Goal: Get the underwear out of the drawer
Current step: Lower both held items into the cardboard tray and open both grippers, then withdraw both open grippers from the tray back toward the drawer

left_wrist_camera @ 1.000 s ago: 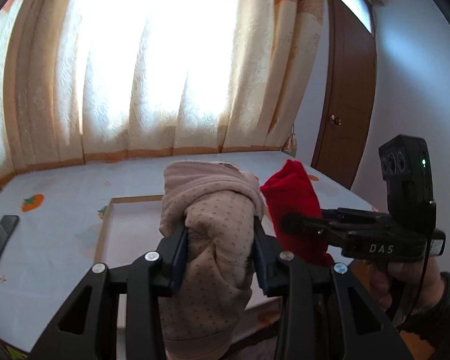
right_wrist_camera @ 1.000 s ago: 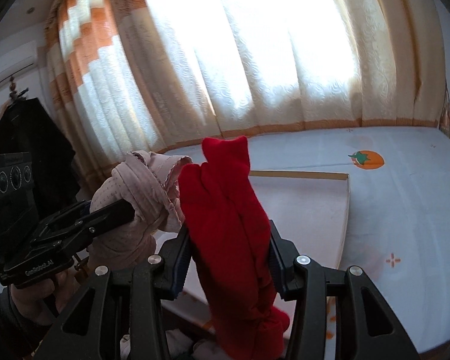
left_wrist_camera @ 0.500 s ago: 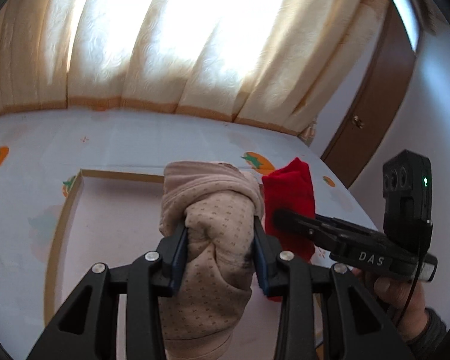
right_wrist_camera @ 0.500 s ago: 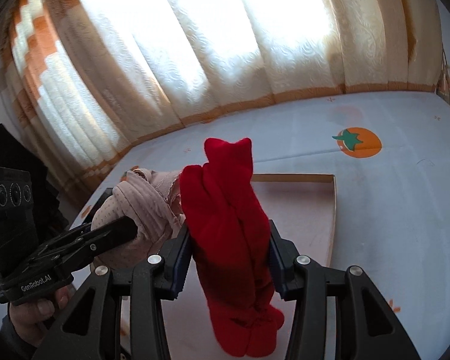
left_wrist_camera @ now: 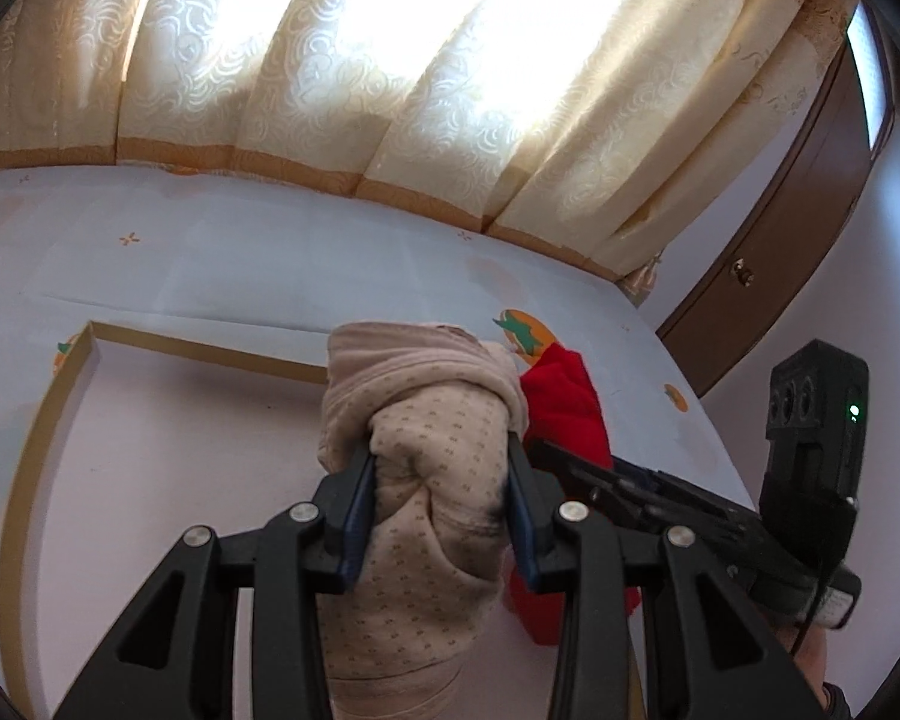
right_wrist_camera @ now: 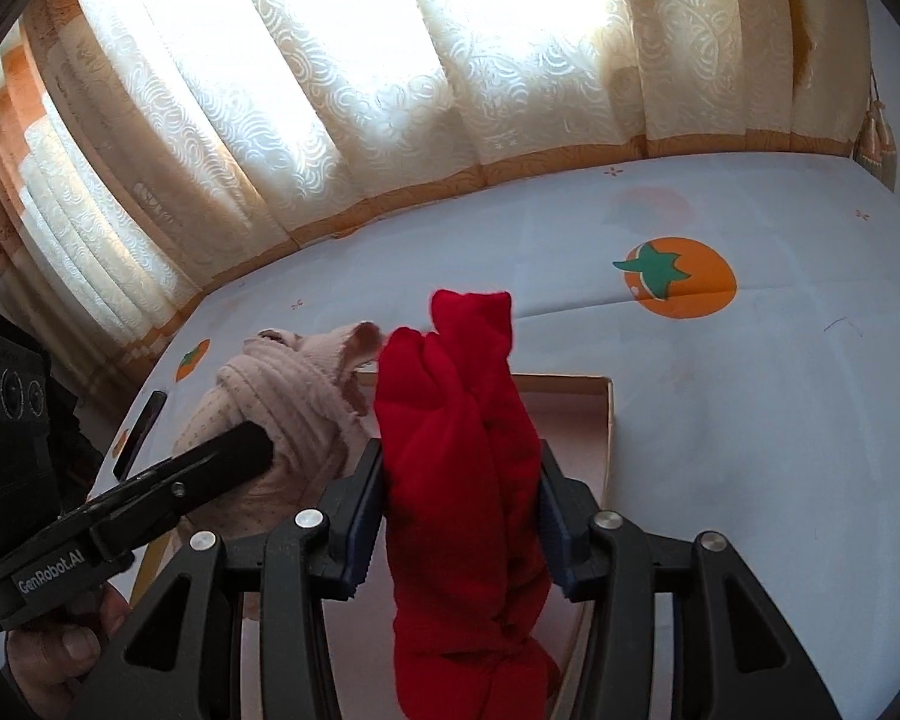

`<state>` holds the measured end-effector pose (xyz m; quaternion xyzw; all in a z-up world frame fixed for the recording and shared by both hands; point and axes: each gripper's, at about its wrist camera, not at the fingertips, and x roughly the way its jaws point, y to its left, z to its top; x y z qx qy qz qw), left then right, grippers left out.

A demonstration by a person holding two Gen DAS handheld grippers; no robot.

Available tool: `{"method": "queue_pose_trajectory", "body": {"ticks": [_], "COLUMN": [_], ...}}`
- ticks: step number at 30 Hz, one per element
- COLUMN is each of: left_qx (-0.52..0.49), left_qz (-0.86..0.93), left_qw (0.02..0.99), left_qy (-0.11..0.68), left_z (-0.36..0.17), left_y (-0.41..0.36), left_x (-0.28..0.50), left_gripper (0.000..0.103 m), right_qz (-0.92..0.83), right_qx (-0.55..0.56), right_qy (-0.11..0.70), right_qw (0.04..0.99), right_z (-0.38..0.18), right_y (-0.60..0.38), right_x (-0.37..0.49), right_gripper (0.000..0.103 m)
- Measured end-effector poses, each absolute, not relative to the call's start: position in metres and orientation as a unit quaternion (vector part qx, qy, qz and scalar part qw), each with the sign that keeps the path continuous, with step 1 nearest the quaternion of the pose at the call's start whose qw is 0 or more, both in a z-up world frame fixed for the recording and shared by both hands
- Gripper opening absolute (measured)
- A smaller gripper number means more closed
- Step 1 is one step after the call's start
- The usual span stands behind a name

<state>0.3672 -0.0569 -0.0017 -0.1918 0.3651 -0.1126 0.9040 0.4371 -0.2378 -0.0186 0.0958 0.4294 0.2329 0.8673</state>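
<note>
Beige dotted cloth underwear, rolled into a soft bundle (left_wrist_camera: 444,468), is squeezed between the 2 black fingers of the left gripper (left_wrist_camera: 438,498). Its top sticks out past the fingertips and its bottom hangs down below them. Red cloth underwear, also rolled up (right_wrist_camera: 462,450), is squeezed the same way by the right gripper (right_wrist_camera: 459,498), with a knotted end hanging underneath. Both bundles are held up in the air, just beside each other, the beige one on the left and the red one on the right. Under them a flat pale drawer with a tan wooden rim (left_wrist_camera: 210,351) is seen, lying on a light blue sheet printed with orange fruit (right_wrist_camera: 678,276). Cream curtains with orange bands (right_wrist_camera: 390,78) are lit from behind. A brown wooden door (left_wrist_camera: 774,276) is seen in the left wrist view.
</note>
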Motion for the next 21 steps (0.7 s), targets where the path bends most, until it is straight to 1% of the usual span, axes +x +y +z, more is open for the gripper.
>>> {"method": "queue_pose_trajectory", "body": {"ticks": [2, 3, 4, 5, 7, 9, 15, 21], "left_qx": [-0.190, -0.191, -0.196, -0.198, -0.194, -0.194, -0.192, -0.178], "left_qz": [-0.105, -0.103, -0.102, -0.101, -0.103, -0.103, -0.119, -0.140], "left_qw": [0.902, 0.900, 0.899, 0.898, 0.896, 0.897, 0.904, 0.910], "left_qy": [0.373, 0.379, 0.379, 0.380, 0.386, 0.383, 0.363, 0.346], "left_z": [-0.005, -0.008, -0.009, -0.010, -0.011, -0.009, 0.006, 0.019], "left_y": [-0.059, -0.060, -0.059, -0.058, -0.060, -0.059, -0.058, -0.055], "left_x": [0.372, 0.374, 0.375, 0.376, 0.378, 0.375, 0.353, 0.314], "left_gripper": [0.043, 0.046, 0.047, 0.049, 0.050, 0.057, 0.058, 0.058], "right_qz": [0.230, 0.224, 0.220, 0.212, 0.213, 0.211, 0.210, 0.228], "right_qx": [0.074, 0.065, 0.060, 0.054, 0.059, 0.067, 0.092, 0.088], "right_qy": [0.428, 0.425, 0.421, 0.415, 0.409, 0.402, 0.375, 0.364], "right_qw": [0.871, 0.875, 0.878, 0.883, 0.885, 0.889, 0.898, 0.899], "right_z": [-0.021, -0.021, -0.021, -0.020, -0.020, -0.018, 0.000, 0.017], "right_y": [-0.234, -0.233, -0.233, -0.235, -0.240, -0.247, -0.266, -0.270], "right_x": [0.437, 0.435, 0.434, 0.433, 0.432, 0.428, 0.398, 0.350], "right_gripper": [0.055, 0.066, 0.073, 0.074, 0.077, 0.079, 0.082, 0.084]}}
